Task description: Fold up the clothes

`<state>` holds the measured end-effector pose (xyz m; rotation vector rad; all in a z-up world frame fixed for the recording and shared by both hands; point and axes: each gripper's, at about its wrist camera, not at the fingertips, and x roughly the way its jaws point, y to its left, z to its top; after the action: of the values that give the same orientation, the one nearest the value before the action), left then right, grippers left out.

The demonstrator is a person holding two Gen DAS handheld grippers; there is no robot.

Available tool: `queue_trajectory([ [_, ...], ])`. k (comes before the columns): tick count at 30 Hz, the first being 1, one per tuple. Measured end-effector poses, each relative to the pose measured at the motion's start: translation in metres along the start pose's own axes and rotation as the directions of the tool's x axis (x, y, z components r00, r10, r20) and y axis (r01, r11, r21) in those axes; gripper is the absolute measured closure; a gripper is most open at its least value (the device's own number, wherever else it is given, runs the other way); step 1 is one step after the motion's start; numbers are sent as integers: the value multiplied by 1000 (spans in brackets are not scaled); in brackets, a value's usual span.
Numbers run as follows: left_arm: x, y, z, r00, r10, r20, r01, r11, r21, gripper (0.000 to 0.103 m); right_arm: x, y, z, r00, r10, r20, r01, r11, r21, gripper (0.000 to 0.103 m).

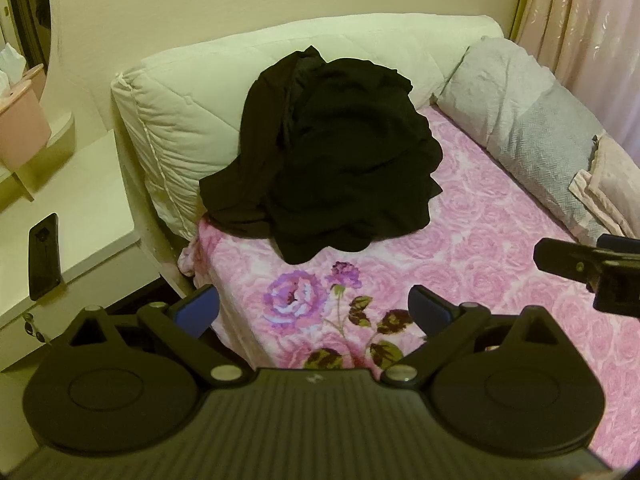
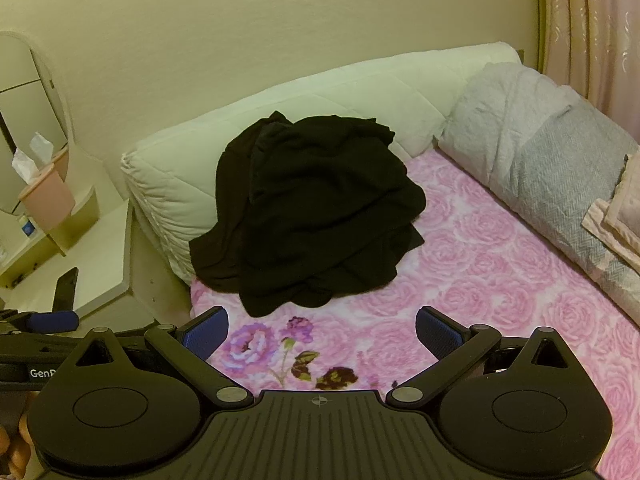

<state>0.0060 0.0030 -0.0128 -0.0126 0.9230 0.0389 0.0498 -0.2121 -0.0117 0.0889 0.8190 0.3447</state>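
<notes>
We find the crumpled black fabric garment [image 1: 332, 156] heaped against the white quilted cushion [image 1: 168, 120] on the pink rose-print bedspread [image 1: 480, 248]. Left gripper [image 1: 314, 312] and right gripper [image 2: 322, 334] hover short of it, jaws spread, empty, presumably ready to grasp.

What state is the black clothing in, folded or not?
Unfolded: the black clothing lies in a crumpled heap against the white cushion.

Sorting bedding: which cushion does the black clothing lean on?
The white quilted cushion, at the bed's head; black clothes drape against it. The grey one lies apart, along the curtain side.
</notes>
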Motion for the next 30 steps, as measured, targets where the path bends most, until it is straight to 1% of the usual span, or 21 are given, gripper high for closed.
queue_trajectory([
  [2, 1, 1, 0, 1000, -8, 0, 8, 1000, 0, 4, 1, -2, 0, 1000, -1, 0, 1, 1000, 1, 1],
  [5, 2, -1, -2, 1000, 13, 8, -13, 1000, 12, 4, 1, -4, 0, 1000, -2, -2, 2, 1000, 1, 1],
  [10, 3, -5, -4, 999, 25, 22, -25, 1000, 14, 4, 1, -8, 2, 1000, -1, -2, 1, 1000, 1, 1],
  [12, 2, -7, -5, 999, 32, 36, -33, 999, 26, 4, 1, -9, 2, 1000, -1, -4, 1, 1000, 2, 1],
  [16, -4, -11, -7, 994, 72, 82, -75, 997, 30, 4, 0, -16, 1, 1000, 2, -9, -2, 1000, 4, 1],
  [19, -5, -15, -6, 996, 60, 66, -62, 998, 25, 4, -2, -22, 0, 1000, 6, -12, -6, 1000, 1, 1],
  [22, -7, -23, -7, 998, 55, 41, -56, 998, 41, 4, -4, -29, -1, 1000, 9, -14, -9, 1000, -1, 1],
  [25, -10, -30, -11, 997, 64, 38, -66, 995, 69, 4, -7, -37, -3, 1000, 12, -12, -12, 1000, -5, 1],
  [30, -9, -30, -10, 997, 66, 33, -68, 994, 82, 4, -2, -48, -2, 1000, 11, -11, -11, 1000, -11, 1],
])
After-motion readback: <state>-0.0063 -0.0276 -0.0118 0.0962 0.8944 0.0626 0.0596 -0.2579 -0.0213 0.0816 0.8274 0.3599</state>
